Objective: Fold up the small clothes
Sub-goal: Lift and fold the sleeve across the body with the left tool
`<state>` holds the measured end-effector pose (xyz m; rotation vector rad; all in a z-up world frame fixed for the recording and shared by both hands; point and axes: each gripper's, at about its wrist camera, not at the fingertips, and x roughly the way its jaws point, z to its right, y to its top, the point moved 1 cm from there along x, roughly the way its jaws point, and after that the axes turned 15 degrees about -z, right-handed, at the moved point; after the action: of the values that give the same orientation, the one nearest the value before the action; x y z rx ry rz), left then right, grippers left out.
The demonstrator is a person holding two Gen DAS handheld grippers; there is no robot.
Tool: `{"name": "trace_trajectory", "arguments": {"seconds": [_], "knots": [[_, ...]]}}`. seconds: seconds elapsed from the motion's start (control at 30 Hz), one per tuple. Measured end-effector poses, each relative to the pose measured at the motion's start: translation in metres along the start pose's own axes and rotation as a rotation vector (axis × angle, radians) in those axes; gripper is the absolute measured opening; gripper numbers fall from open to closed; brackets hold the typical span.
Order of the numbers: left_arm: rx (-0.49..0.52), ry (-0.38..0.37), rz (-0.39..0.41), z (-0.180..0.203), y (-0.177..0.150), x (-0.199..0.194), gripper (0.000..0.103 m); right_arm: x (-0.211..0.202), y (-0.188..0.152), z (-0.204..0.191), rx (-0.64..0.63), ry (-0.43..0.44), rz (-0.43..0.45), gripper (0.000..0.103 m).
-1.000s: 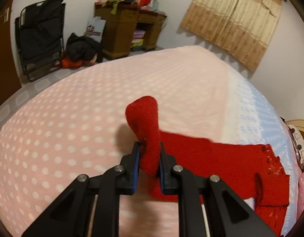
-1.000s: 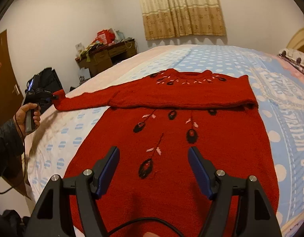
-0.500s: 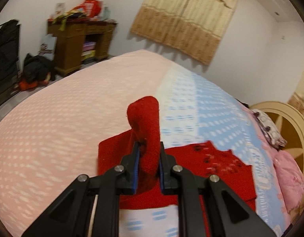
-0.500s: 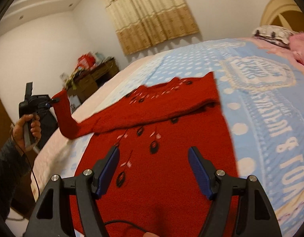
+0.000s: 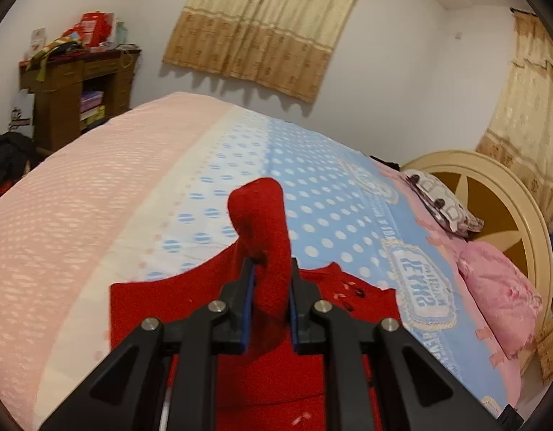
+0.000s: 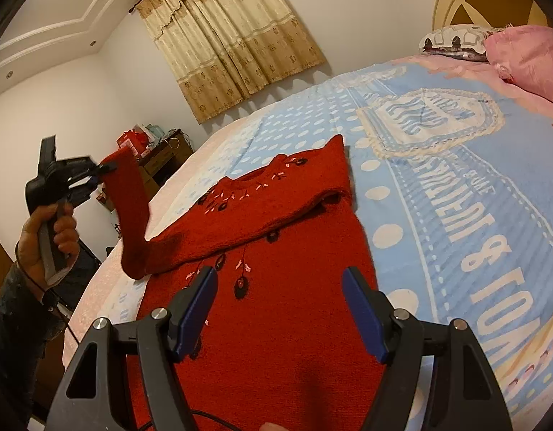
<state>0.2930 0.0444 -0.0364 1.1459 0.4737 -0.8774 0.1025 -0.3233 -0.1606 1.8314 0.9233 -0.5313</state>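
On a bed (image 6: 438, 194) covered with a blue, white-dotted and pink spread, a red knitted sweater (image 6: 276, 305) lies flat, its upper part already folded down over the body so the neckline with small dark and pink embroidered flowers faces up. The left hand-held gripper (image 5: 271, 287) is clenched on the cuff of one sleeve (image 5: 265, 237), which sticks up between its blue pads. In the right wrist view that same sleeve (image 6: 129, 215) rises off the bed at the sweater's left side to the raised left hand-held gripper (image 6: 93, 176), gripped by a person's hand (image 6: 50, 240) in a dark sleeve. The right hand-held gripper (image 6: 280, 309) hovers above the lower body of the sweater with its jaws wide apart, grasping nothing. At the head of the bed sit a pink pillow (image 6: 528, 57) and a patterned pillow (image 6: 456, 41) against a cream headboard (image 5: 492, 194). Beige curtains (image 6: 233, 43) hang on the far wall, and a cluttered wooden desk (image 5: 79, 97) stands near the bed's foot.
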Motion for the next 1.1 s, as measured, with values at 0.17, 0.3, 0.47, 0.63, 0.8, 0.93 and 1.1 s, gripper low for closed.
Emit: {"name": "trace_trajectory", "arguments": {"seconds": [0.17,0.3,0.47,0.63,0.8,0.93,1.1], "knots": [[0.017,-0.016,-0.032,0.025,-0.001,0.023,0.016,0.003,0.000,0.006,0.019,0.007,-0.012,0.072],[0.028,-0.026,-0.064,0.038,-0.003,0.040,0.016,0.005,0.000,0.009,0.033,0.011,-0.017,0.073],[0.057,-0.044,-0.086,0.061,-0.010,0.052,0.016,0.010,-0.001,0.013,0.050,0.016,-0.033,0.073],[0.104,-0.064,-0.108,0.094,-0.017,0.068,0.016,0.013,-0.002,0.015,0.054,0.020,-0.040,0.073],[0.138,-0.065,-0.142,0.119,-0.029,0.089,0.016,0.016,-0.004,0.015,0.060,0.022,-0.049,0.073],[0.183,-0.036,-0.157,0.137,-0.042,0.109,0.016,0.019,-0.005,0.015,0.062,0.024,-0.057,0.073],[0.296,0.080,-0.168,0.165,-0.060,0.135,0.023,0.022,-0.007,0.013,0.059,0.026,-0.071,0.073]]}}
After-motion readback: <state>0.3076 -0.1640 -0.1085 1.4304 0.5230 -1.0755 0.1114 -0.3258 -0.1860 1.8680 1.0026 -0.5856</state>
